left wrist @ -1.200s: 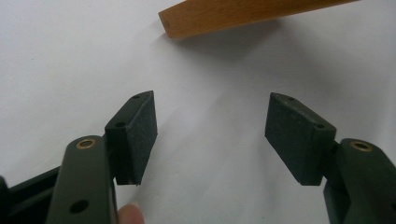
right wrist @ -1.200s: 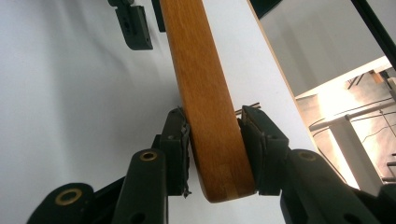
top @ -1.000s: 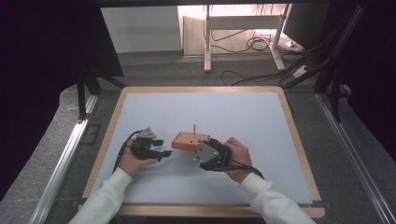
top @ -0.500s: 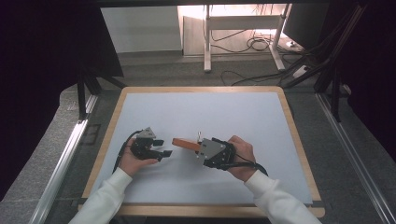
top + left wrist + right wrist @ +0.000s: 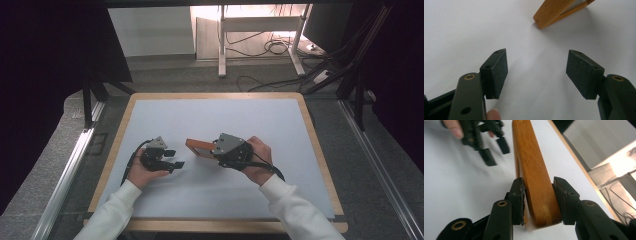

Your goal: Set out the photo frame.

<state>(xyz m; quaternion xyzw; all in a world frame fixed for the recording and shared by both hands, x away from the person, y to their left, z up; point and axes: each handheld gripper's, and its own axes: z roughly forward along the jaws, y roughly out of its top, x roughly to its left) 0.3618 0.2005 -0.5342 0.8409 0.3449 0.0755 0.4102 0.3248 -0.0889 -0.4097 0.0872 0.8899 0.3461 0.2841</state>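
near the front edge of the white table (image 5: 300,125) both white sleeves come in. the left gripper (image 5: 170,158) rests low at left of centre, its jaws spread wide around bare table, pads (image 5: 499,71) touching nothing. just right of it, the right gripper (image 5: 216,150) pinches a wooden block (image 5: 199,147) by one end; its jaws have just been easing apart, yet the pads (image 5: 518,200) press both faces. the block is tilted, its far end toward the left gripper.
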